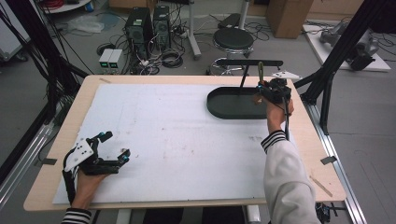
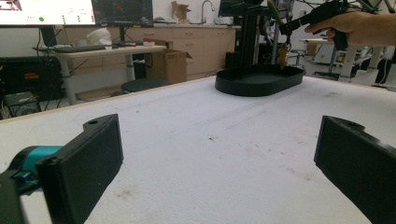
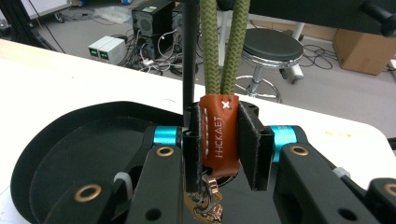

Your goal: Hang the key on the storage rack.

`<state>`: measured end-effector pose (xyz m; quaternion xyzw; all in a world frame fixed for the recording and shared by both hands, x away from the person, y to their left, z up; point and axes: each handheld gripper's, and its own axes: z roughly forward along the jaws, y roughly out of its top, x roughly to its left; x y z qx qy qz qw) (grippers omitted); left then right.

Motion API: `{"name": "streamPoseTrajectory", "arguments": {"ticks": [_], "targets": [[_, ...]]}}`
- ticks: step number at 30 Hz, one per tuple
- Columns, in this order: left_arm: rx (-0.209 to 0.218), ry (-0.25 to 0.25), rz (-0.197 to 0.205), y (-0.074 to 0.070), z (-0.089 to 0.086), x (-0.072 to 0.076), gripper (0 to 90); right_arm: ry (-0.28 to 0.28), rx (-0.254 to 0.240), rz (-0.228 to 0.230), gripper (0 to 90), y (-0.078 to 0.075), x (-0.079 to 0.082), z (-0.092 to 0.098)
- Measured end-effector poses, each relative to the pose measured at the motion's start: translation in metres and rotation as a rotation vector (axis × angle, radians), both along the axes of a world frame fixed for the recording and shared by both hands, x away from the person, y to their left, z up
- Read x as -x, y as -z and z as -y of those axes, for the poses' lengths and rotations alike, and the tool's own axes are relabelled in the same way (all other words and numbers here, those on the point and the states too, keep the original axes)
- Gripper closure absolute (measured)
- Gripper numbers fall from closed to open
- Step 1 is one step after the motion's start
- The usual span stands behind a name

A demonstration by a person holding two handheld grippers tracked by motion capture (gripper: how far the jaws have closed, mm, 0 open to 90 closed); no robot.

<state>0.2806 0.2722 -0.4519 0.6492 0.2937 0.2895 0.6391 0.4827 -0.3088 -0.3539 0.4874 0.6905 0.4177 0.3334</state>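
My right gripper [image 1: 262, 91] is shut on a brown leather key tag [image 3: 219, 135]. A loop of green rope [image 3: 224, 46] rises from the tag, and a metal clasp [image 3: 208, 203] hangs below it. The gripper holds it over the right end of a black oval stand base [image 1: 229, 105], close to the stand's thin upright post [image 3: 188, 51]. The post carries a black crossbar [image 1: 250, 62]. My left gripper [image 1: 116, 146] rests at the table's front left, open and holding nothing, far from the stand. In the left gripper view its fingers [image 2: 88, 163] are spread wide, with the base [image 2: 259, 81] beyond them.
A white sheet [image 1: 177, 140] covers most of the wooden table [image 1: 60, 140]. A black frame strut [image 1: 327, 88] stands at the right edge. On the floor beyond the far edge are a stool [image 1: 233, 39], computer towers [image 1: 140, 28] and cables.
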Motion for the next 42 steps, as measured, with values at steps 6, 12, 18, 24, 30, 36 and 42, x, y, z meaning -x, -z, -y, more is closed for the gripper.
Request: {"name": "streamPoseTrajectory", "arguments": {"ticks": [6,12,18,24,30,36,42], "targets": [[0.0,-0.001,0.0,0.0,0.0,0.0,1.7,0.002,0.008,-0.005,73.0,0.005,-0.004,0.0],[-0.001,-0.002,0.0,0.0,0.0,0.0,1.7,0.012,-0.01,-0.005,73.1,0.009,-0.009,0.0],[-0.002,-0.002,0.001,0.0,0.0,0.0,1.7,0.011,-0.013,-0.018,73.1,0.011,-0.014,-0.002],[-0.002,-0.005,0.004,0.0,0.001,0.0,1.7,0.013,-0.029,-0.029,73.0,0.013,-0.018,-0.003],[-0.001,-0.007,0.011,0.001,0.001,0.001,1.7,0.009,-0.047,-0.042,72.8,0.014,-0.02,0.0],[-0.001,-0.01,0.015,0.001,0.001,0.002,1.7,-0.004,-0.068,-0.056,68.4,0.014,-0.021,0.001],[0.004,-0.013,0.01,0.001,0.0,0.001,1.7,0.028,-0.091,-0.111,31.0,0.019,-0.021,0.009]]}}
